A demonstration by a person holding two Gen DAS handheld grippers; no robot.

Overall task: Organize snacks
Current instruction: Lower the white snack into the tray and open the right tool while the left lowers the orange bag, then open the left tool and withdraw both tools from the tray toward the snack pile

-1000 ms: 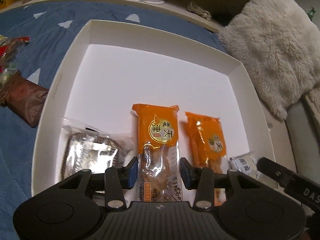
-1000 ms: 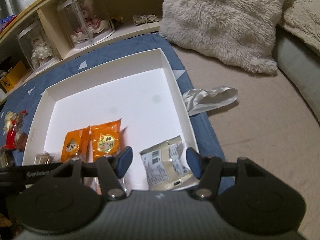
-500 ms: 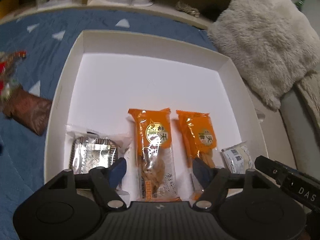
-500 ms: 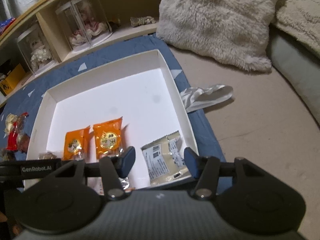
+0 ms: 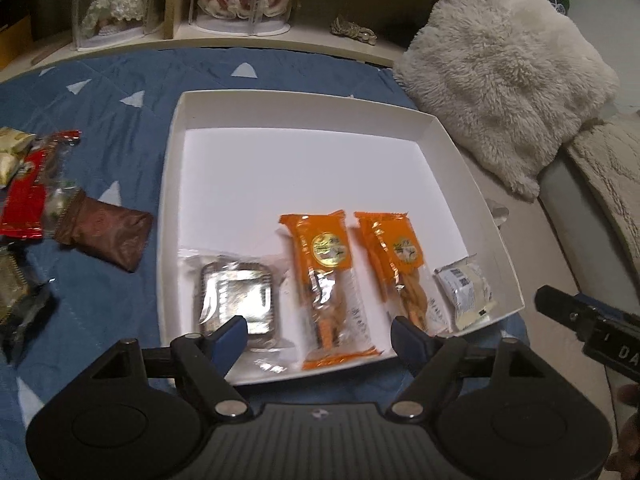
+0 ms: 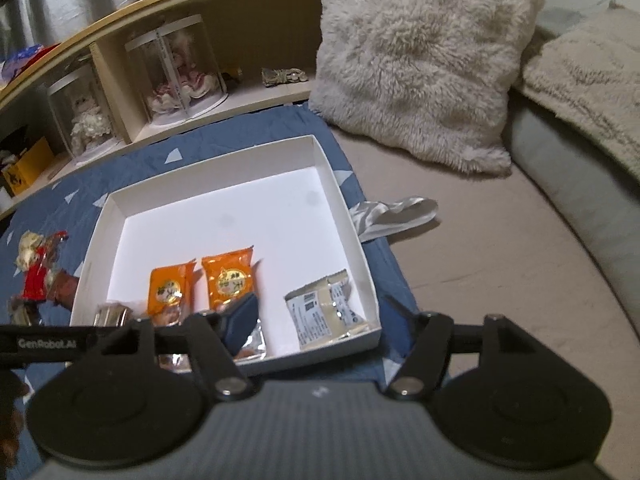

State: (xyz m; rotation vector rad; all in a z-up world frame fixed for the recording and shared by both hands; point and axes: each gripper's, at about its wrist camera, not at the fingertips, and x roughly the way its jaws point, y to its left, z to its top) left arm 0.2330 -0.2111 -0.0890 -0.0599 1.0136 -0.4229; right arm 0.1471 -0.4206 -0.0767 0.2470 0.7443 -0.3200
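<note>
Left wrist: left claw (image 5: 318, 334) gapes wide, holding nothing, above the box (image 5: 308, 110); beside the box, a brown pouch (image 5: 106, 236) looks light, soft, crinkly, best pinched mid-body. Right wrist: right claw (image 6: 324, 314) also wide, empty, over the box's near edge.

A box (image 5: 172, 184) lies on a quilt (image 5: 120, 128). Along its near edge, left to right, lie a foil tray pack (image 5: 236, 300), two long packets (image 5: 332, 280) (image 5: 404, 264) and, in the near right corner, a small pack (image 5: 466, 292). More snacks (image 5: 100, 236) lie left of the box.
</note>
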